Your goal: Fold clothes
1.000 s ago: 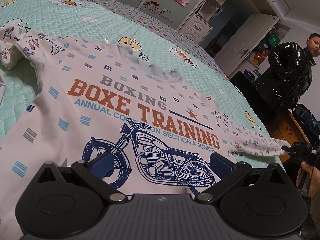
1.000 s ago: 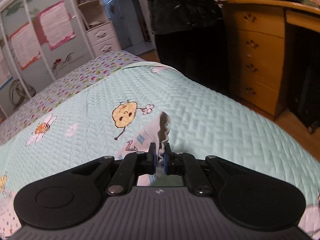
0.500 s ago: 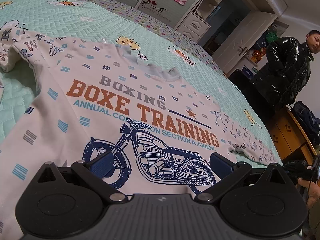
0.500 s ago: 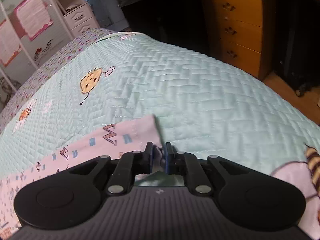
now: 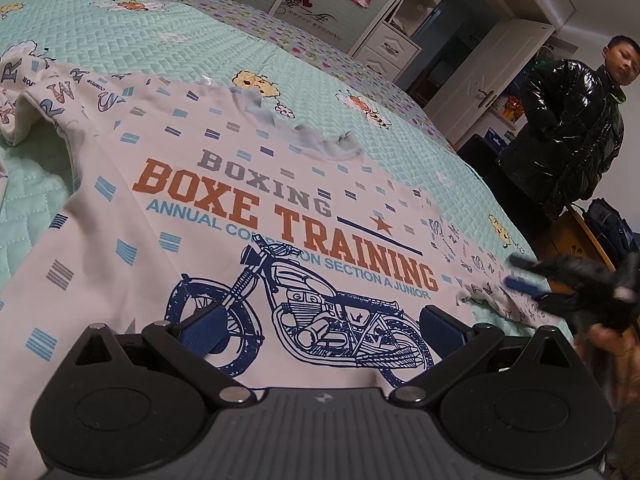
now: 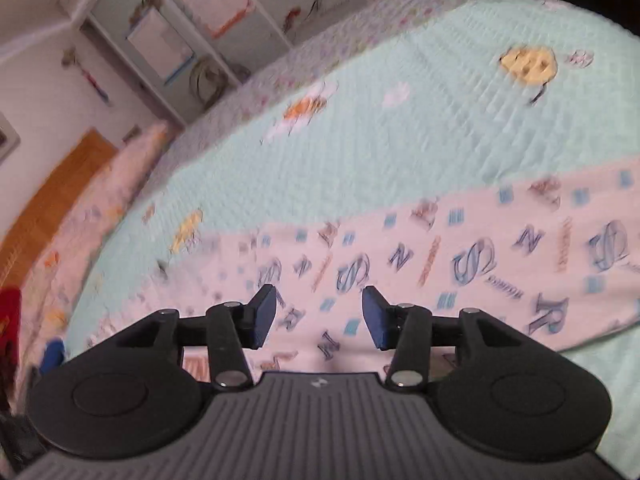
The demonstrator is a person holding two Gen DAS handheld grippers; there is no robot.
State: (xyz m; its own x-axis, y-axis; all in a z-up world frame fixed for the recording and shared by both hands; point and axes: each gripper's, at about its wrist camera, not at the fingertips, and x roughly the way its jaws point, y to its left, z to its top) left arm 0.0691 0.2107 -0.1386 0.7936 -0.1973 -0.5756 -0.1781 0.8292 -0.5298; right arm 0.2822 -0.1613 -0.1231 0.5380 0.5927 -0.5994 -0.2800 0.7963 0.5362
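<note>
sweatshirt (image 5: 248, 216) lies spread flat on the green quilted bed (image 5: 120, 36). left gripper (image 5: 320, 326) stands wide open over its hem, holding nothing. right gripper (image 6: 319, 316) has just been opening, empty, above the sleeve (image 6: 460, 264).

White sweatshirt (image 5: 132, 208) printed with orange lettering and navy motorcycle, on mint quilted bedspread (image 5: 120, 40) dotted with cartoons.

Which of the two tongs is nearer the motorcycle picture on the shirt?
Left. The left tongs hover open right over the motorcycle print; the right tongs are off over the lettered sleeve.
</note>
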